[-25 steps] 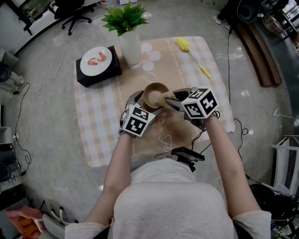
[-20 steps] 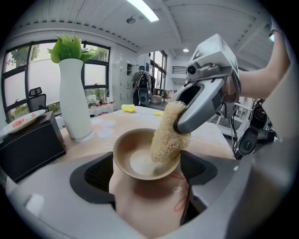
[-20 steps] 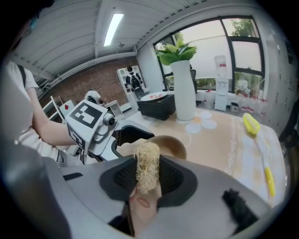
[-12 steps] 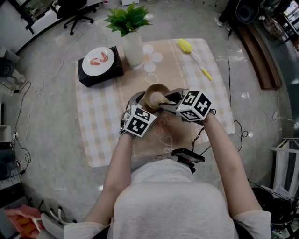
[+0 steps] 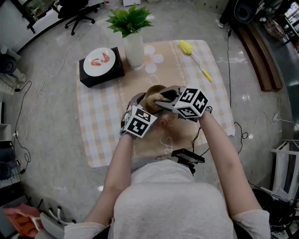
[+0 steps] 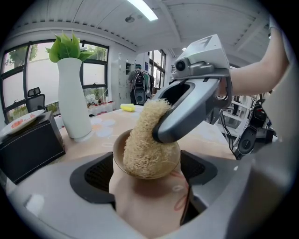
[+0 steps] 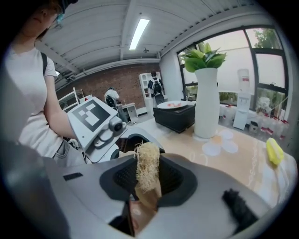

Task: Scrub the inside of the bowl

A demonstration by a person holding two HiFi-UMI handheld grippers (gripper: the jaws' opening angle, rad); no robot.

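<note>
In the middle of the surface (image 5: 100, 121), the left tongs (image 6: 147, 175) are clamped on the bowl (image 6: 174, 158). The right tongs (image 7: 144, 179) pinch a scrubber (image 6: 145, 144) pressed into the bowl. Along the far edge stand a vase (image 5: 134, 49) of leaves (image 5: 130, 18) and a plate (image 5: 110, 65) of red bits (image 5: 102, 58). A second ago the bowl's inside showed; now the right tongs cover it.

Lab/office-type workspace: office chair (image 5: 76, 13), loose cables (image 5: 229, 51) on polished floor (image 5: 51, 154), brick wall (image 7: 119, 79), ceiling strip light (image 7: 137, 33), big windows (image 7: 268, 65).
</note>
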